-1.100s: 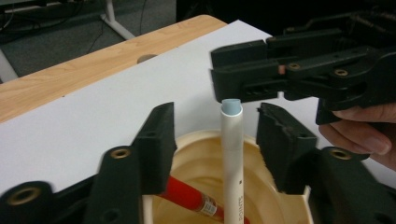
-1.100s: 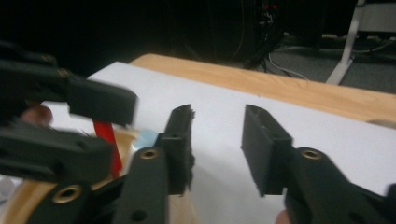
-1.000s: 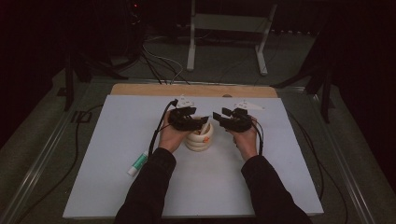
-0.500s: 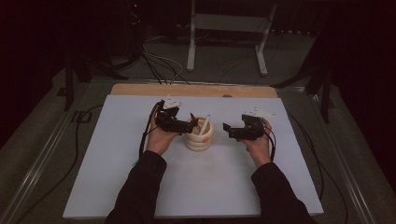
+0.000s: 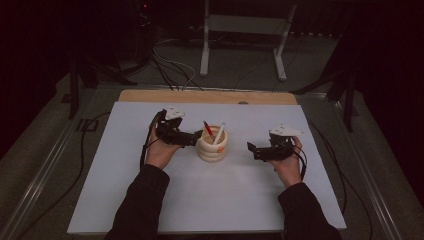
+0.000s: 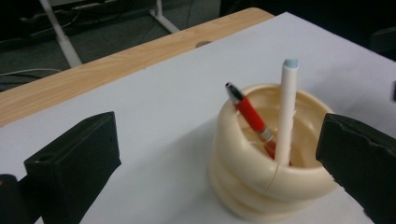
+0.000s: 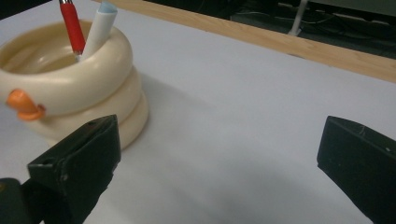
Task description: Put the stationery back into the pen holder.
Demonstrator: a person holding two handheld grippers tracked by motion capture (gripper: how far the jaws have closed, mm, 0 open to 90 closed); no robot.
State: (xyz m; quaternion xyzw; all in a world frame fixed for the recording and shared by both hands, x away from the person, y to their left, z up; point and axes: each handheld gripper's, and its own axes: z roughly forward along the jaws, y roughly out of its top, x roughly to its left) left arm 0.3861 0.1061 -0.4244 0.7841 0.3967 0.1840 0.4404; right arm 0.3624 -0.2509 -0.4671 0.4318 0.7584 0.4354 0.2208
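While unlabelled, cream cup [image 5: 212, 146], two pens [image 6: 286, 109]

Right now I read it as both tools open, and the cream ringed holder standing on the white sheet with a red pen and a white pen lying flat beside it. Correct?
Not quite. The red pen and white pen stand inside the cream holder, leaning on its rim, as the left gripper view shows. The rest holds: left tool and right tool are open, holder on the white sheet.

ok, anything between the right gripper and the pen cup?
Nothing. In the high view, only bare white table sheet lies between the right gripper and the cream pen cup; the right gripper view agrees.
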